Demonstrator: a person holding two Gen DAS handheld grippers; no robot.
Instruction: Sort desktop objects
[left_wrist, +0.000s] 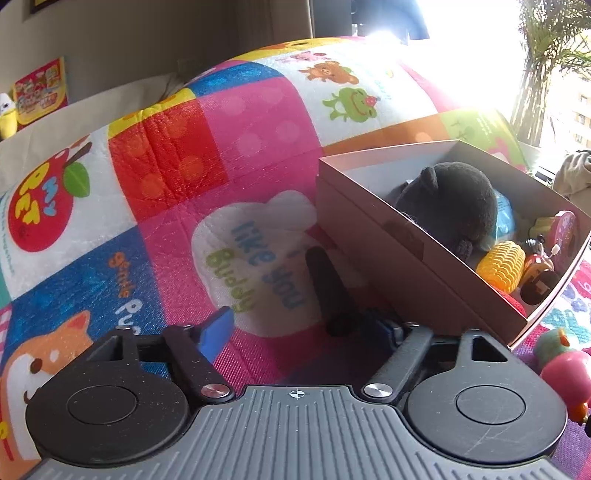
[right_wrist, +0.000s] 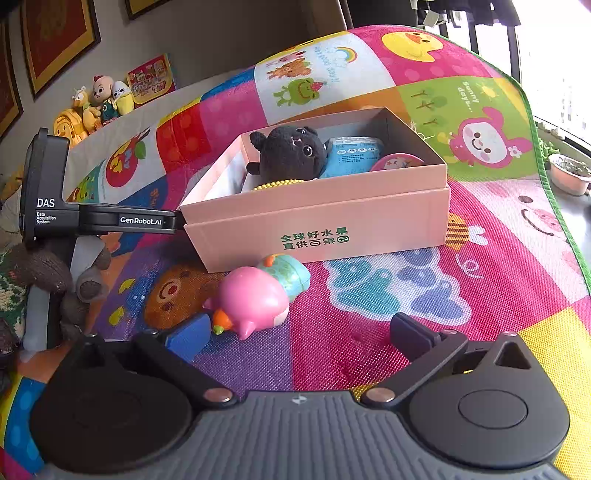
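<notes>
On the patchwork play mat (right_wrist: 388, 306) that covers the bench we log one pink cardboard box (right_wrist: 317, 218), open-topped, printed with green characters on its long side, standing toward the middle of the mat. Contents of the box, as far as we can see: a black plush toy (right_wrist: 288, 155) at one end; a blue packet (right_wrist: 351, 155) just beside it; a round pink item (right_wrist: 397, 161) next to the packet; a yellow corn-shaped toy (left_wrist: 502, 267) against the near wall; a small dark wind-up toy (left_wrist: 537, 273) beside the corn. Outside the box, on the mat near its printed side, lie two more pieces touching one another: a pink bird-like toy (right_wrist: 253, 301) with an orange beak, and a teal toy (right_wrist: 290, 273) behind it, close to the box wall. Our left claw (left_wrist: 275, 291) is spread and holds nothing, and it sits at the corner of the box, one dark finger (left_wrist: 325, 284) close to the box's short side. Our right claw (right_wrist: 299, 332) is spread wide and empty, low over the mat, its blue-padded finger (right_wrist: 188, 338) just beside the pink bird-like toy. Beyond the far edge of the mat we note a cluster of plush figures (right_wrist: 98, 103) against the wall and a potted plant (right_wrist: 570, 177) by the window.
</notes>
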